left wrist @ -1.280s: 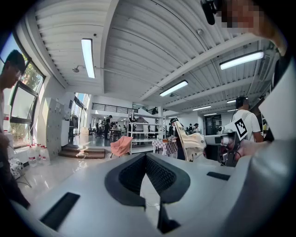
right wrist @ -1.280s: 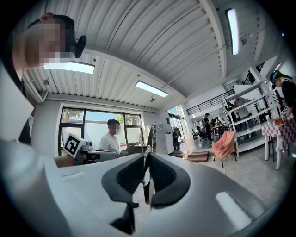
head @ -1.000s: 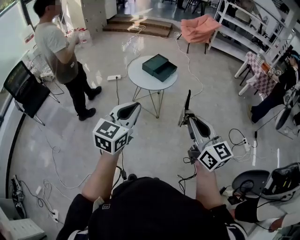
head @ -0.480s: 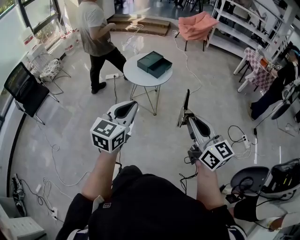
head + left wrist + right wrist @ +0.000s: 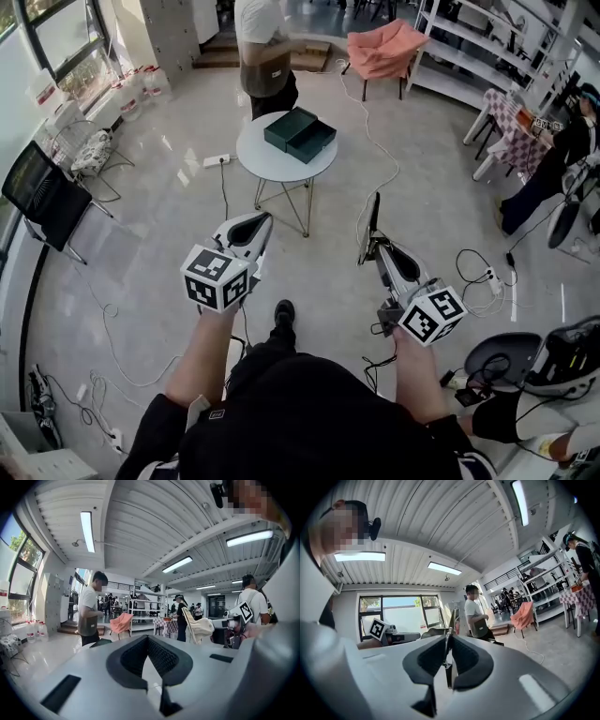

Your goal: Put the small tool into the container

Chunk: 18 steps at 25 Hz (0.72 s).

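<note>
- Round white table point(image 5: 279, 165) stands on the floor well ahead of both grippers; a person point(image 5: 265, 49) stands at its far side.
- Dark green container point(image 5: 299, 133) sits on the tabletop.
- Left gripper point(image 5: 266, 217): jaws clenched together, nothing between them, held in the air.
- Right gripper point(image 5: 372, 243): jaws clamped on the small tool point(image 5: 375, 209).
- The tool is thin and dark, sticks up past the jaw tips, and is well apart from the container.
</note>
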{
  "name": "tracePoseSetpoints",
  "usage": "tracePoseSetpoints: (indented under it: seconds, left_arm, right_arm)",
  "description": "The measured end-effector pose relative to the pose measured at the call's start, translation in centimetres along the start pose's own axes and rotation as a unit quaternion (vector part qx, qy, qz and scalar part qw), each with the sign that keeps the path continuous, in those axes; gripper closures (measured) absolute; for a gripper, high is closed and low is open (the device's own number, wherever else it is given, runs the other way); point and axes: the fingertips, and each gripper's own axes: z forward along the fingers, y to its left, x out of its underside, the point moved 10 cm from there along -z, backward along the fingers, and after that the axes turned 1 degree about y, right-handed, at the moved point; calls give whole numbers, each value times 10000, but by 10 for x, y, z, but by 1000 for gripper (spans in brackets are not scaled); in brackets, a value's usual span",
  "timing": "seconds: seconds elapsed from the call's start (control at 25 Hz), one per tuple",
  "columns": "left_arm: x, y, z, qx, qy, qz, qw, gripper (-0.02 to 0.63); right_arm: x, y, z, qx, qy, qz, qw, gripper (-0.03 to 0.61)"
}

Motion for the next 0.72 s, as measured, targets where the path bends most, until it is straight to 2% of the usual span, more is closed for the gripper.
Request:
tracePoseSetpoints:
  seconds: [0.24, 0.48, 0.72]
  left_arm:
    - [4, 42, 61, 224, 48, -175, 9996, 609]
    - [-4, 103, 120, 344, 73, -312, 9989, 608]
    - [-7, 159, 153, 380, 114, -473, 9981, 607]
  right_arm:
    - [-3, -36, 47, 198, 194, -30, 9996, 535]
    - [-11, -71, 115, 305, 399, -23, 9987, 535]
    - [-15, -88, 180, 310, 562, -5, 9979, 535]
